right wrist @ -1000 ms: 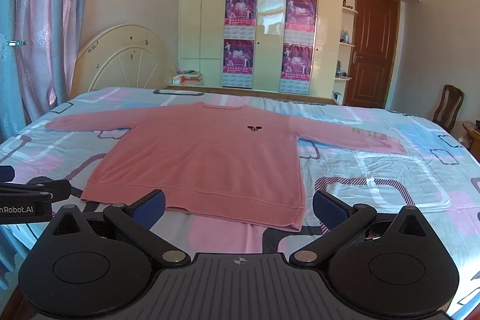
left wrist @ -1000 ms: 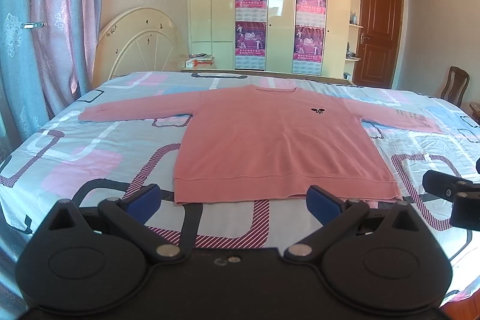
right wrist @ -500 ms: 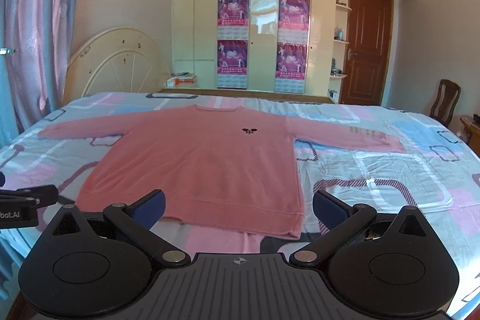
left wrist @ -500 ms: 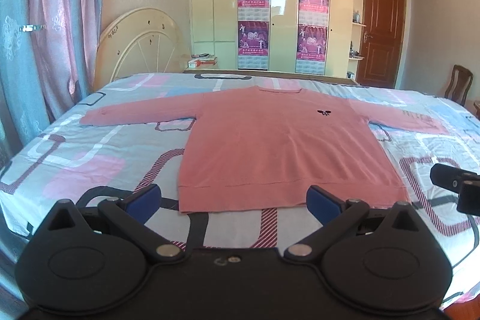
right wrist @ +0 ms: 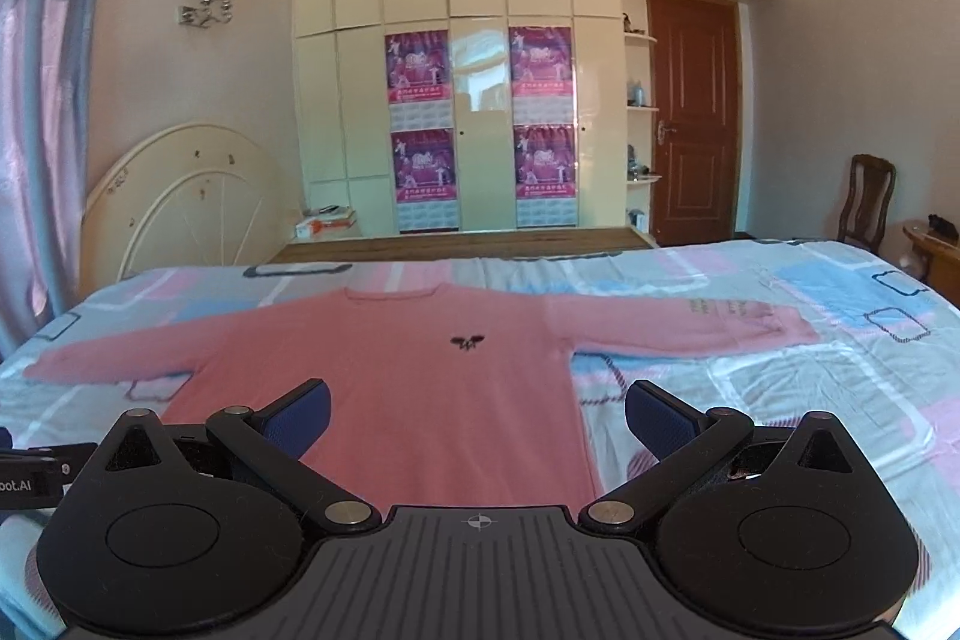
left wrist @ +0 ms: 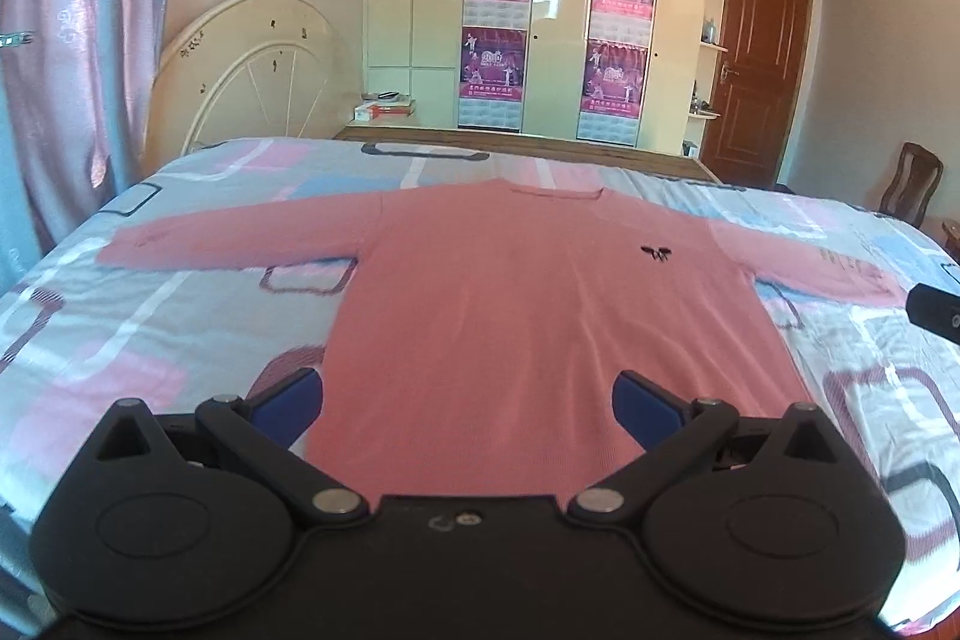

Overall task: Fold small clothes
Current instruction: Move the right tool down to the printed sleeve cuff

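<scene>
A salmon-pink knit long-sleeved sweater [left wrist: 540, 316] lies flat, face up, sleeves spread, on the patterned pink-and-blue bedsheet [left wrist: 120, 334], ready for folding. The left gripper [left wrist: 468, 400] and right gripper [right wrist: 477, 409] hover near its hem, jaws wide apart and holding nothing, probably lining up a first grasp.

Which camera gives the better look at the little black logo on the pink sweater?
The right wrist view: the logo sits near mid-frame, fairly crisp. In the left wrist view the logo lies right of centre on the sweater, blurrier.
</scene>
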Action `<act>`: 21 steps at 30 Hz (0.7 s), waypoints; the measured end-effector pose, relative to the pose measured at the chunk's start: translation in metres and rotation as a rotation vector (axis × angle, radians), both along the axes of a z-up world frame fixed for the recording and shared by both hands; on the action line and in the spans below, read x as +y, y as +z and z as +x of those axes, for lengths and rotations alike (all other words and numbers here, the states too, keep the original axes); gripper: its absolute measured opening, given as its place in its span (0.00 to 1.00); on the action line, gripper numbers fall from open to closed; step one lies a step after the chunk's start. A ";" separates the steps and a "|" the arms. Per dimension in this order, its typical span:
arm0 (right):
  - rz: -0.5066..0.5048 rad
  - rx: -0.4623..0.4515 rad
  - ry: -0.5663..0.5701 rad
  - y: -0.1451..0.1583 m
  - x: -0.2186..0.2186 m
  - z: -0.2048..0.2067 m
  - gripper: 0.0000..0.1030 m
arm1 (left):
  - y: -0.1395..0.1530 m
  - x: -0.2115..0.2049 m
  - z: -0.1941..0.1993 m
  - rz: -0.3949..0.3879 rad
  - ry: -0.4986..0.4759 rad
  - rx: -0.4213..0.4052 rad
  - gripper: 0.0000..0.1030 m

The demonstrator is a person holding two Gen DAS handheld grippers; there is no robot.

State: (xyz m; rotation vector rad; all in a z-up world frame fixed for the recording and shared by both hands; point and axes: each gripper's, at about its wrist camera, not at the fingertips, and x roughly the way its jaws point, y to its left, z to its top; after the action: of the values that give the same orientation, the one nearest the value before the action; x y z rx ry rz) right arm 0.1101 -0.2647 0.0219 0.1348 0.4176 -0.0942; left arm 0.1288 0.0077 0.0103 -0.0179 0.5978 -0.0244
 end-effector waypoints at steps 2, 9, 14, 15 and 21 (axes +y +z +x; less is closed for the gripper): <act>-0.010 0.004 -0.023 0.003 -0.002 0.016 1.00 | 0.001 -0.001 0.018 -0.010 -0.014 -0.001 1.00; 0.027 0.012 -0.090 0.006 -0.017 0.058 1.00 | 0.005 -0.008 0.068 -0.024 -0.112 -0.013 0.99; 0.014 0.024 -0.137 0.009 -0.028 0.073 1.00 | 0.000 -0.021 0.093 0.019 -0.150 -0.021 0.95; 0.021 0.023 -0.136 0.008 -0.033 0.076 1.00 | -0.001 -0.025 0.098 0.025 -0.155 -0.021 0.95; 0.016 0.022 -0.209 0.005 -0.059 0.091 1.00 | -0.004 -0.046 0.125 0.004 -0.192 -0.029 0.92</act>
State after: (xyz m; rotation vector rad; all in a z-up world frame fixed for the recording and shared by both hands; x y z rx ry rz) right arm 0.2014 -0.3237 0.0270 0.1936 0.4257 -0.2986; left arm 0.2537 -0.0383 0.0062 0.0437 0.5691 -0.2090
